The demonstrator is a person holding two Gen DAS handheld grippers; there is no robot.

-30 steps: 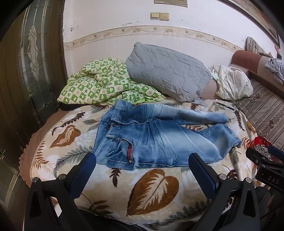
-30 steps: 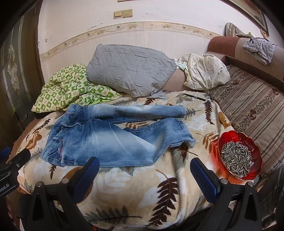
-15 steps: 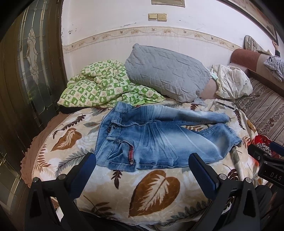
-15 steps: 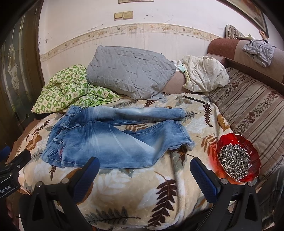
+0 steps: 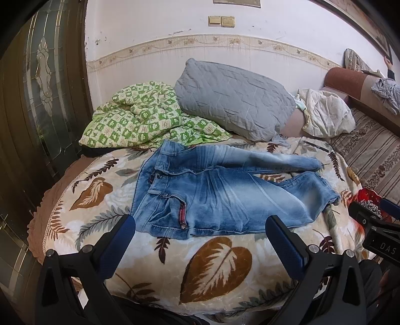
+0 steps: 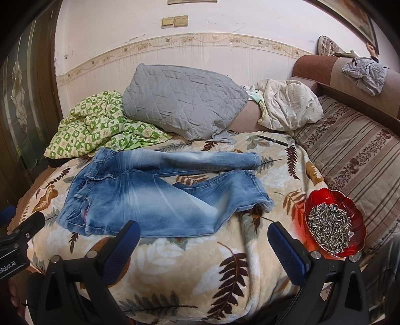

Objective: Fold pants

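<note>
Jeans [image 5: 225, 192] flat on blanket [image 5: 217, 262] — beyond both grippers' spread fingers [image 5: 117, 240], untouched

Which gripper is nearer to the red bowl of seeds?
Right. The right gripper hovers just left of the red bowl; the left gripper is farther left, near the jeans' waistband.

The far jeans [image 5: 225, 192] leg runs partly under the nearer one. The grey pillow [image 6: 182, 100] covers part of the green checked quilt [image 6: 100, 125]. In the left view, the red bowl [image 5: 367, 200] sits mostly behind the right gripper [image 5: 375, 230]. The wall frame [image 6: 192, 1] is cut off at the top edge.
</note>
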